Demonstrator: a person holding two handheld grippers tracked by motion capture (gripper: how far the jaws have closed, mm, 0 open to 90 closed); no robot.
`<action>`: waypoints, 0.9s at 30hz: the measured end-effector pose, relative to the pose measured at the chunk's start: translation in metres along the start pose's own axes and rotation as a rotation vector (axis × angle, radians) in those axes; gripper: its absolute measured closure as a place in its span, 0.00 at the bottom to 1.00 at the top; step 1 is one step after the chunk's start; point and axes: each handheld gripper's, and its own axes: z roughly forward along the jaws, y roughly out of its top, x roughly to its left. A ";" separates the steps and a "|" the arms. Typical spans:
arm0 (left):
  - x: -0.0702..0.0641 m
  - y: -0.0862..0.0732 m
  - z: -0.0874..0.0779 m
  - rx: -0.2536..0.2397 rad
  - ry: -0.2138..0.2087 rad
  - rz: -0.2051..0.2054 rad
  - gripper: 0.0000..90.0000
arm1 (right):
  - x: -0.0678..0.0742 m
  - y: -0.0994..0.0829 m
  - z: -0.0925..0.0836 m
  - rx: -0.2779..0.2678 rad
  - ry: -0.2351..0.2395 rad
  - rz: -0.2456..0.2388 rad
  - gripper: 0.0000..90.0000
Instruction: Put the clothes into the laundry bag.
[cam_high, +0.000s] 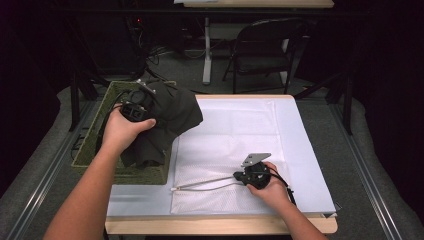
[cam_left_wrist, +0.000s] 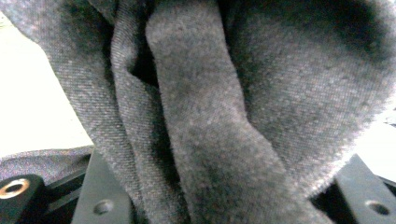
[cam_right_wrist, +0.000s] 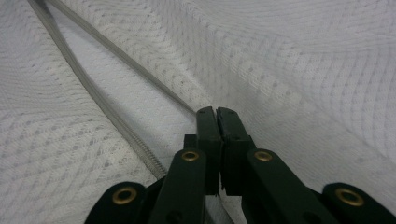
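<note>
Dark cloth over the basket, mesh bag flat on the table

My left gripper (cam_high: 136, 106) is pinching the dark cloth (cam_high: 170, 117) above the wicker basket (cam_high: 95, 135); my right gripper (cam_right_wrist: 217, 114), pressed together, is pinching the white mesh bag (cam_high: 225, 150) at its zipper (cam_right_wrist: 93, 105).

The high view is soft and dim, with light from above brightening the counter (cam_high: 305, 150) while the room's edges sink into black. The left gripper view is blurred close on dark cloth (cam_left_wrist: 210, 116), its background overexposed; the right gripper view is evenly lit and sharp.
</note>
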 end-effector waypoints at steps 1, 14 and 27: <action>-0.002 0.001 0.001 0.001 -0.001 0.007 0.51 | 0.000 0.000 0.000 0.002 0.001 0.003 0.98; -0.032 0.011 0.011 0.003 -0.025 0.076 0.51 | -0.009 0.009 -0.005 0.005 0.036 0.032 0.99; -0.045 0.005 0.020 0.002 -0.046 0.103 0.51 | -0.023 0.023 -0.008 -0.012 0.070 0.062 0.99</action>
